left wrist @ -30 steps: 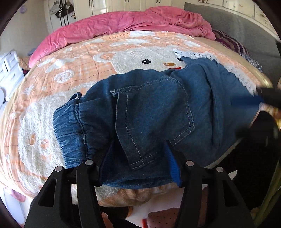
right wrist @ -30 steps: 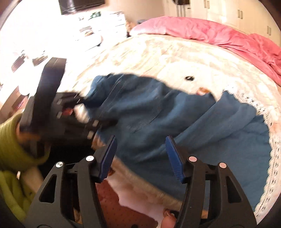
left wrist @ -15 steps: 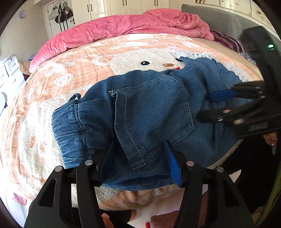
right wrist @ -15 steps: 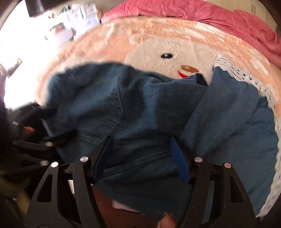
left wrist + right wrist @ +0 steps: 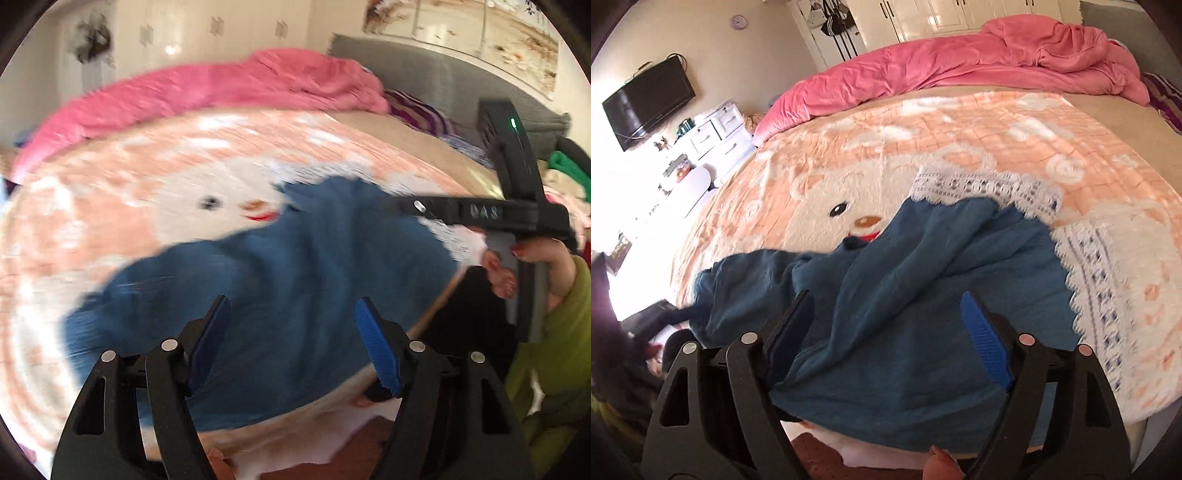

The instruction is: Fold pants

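The blue denim pants (image 5: pixel 897 295) are seen lying crumpled near the front edge of the bed (image 5: pixel 1089 122), on a peach blanket (image 5: pixel 923 147) printed with a bear face. A second ago cloth was gripped between the pads of the left tongs (image 5: pixel 293 332); now the jaws have just been opening and are held apart above the pants, nothing being pinched. The right tongs (image 5: pixel 890 336) have likewise just been opening and are spread wide over the fabric, and a lace-edged cloth (image 5: pixel 1108 280) is now shown to the right. A pink duvet (image 5: pixel 979 62) is bunched at the far side; white wardrobes (image 5: pixel 942 14), a wall-mounted television (image 5: pixel 646 101) and white drawers (image 5: pixel 713 136) are seen around the room.
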Demonstrator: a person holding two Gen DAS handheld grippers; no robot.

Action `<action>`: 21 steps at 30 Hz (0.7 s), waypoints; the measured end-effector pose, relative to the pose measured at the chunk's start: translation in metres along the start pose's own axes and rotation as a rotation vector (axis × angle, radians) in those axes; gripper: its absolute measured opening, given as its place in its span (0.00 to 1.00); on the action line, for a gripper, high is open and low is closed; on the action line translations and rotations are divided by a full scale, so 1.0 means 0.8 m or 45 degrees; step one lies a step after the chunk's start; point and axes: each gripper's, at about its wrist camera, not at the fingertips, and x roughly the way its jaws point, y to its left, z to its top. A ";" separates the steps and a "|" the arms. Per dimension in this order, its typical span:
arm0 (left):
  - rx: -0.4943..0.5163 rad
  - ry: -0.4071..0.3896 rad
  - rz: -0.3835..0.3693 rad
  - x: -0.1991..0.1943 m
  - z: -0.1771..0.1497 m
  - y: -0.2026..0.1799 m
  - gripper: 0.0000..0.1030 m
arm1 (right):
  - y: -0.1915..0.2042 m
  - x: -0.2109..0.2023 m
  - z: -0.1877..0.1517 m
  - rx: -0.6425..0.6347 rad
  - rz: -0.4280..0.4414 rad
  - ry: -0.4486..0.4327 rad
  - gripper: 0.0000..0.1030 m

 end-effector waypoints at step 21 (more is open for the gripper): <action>-0.231 0.123 -0.432 0.137 0.021 -0.004 0.12 | 0.015 0.158 0.128 -0.283 -0.224 0.181 0.76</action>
